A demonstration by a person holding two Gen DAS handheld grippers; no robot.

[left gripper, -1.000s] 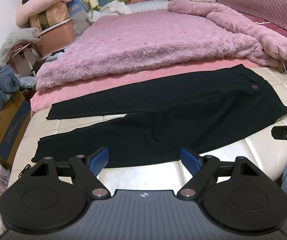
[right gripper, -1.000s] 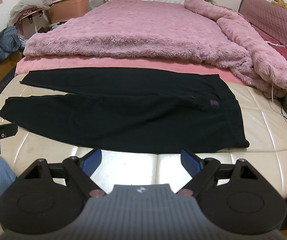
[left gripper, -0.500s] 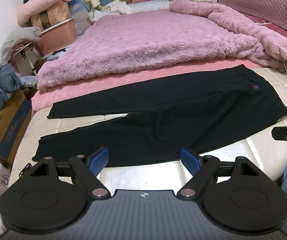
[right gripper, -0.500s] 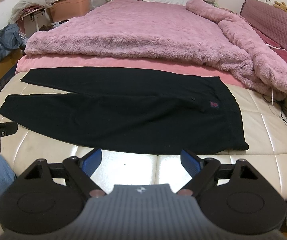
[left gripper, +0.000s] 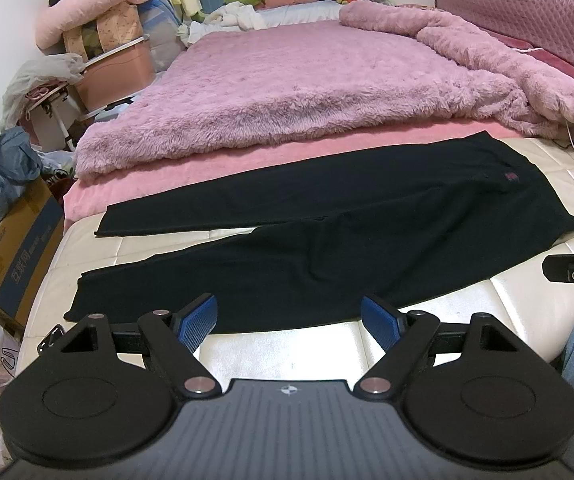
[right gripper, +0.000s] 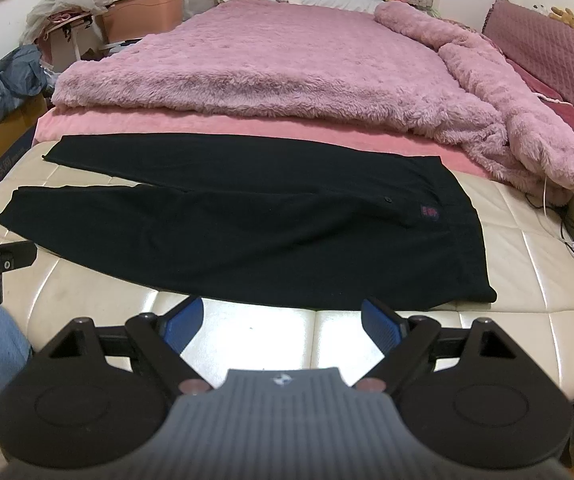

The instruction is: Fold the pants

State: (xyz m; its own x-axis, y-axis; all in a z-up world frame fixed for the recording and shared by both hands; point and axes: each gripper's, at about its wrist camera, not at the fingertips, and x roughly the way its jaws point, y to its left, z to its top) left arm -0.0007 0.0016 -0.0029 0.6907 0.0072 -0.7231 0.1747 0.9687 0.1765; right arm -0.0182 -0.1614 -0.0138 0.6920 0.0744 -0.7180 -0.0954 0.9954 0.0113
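We have the pants lying flat across the near end of the bed, on its cream quilted part, just short of the pink blanket. The waistband lies at 3 o'clock and the two legs run toward 9 o'clock. The legs are spread apart at the hems, with a wedge of bed showing between them.

Our left tongs hang wide, with nothing between the blue pads, just short of the near leg's edge. Our right tongs are wide as well, empty, just short of the near edge by the waistband corner.

We judge the cloth soft, light and limp; it looks like knit or fleece. It should drape and sag wherever it is not held, and cling a little to itself.

We would pinch edges, not the middle. The left tongs could take the near leg's hem and the right tongs the near waistband corner. We would lift both together, so the near leg carries over onto the far leg without bunching.
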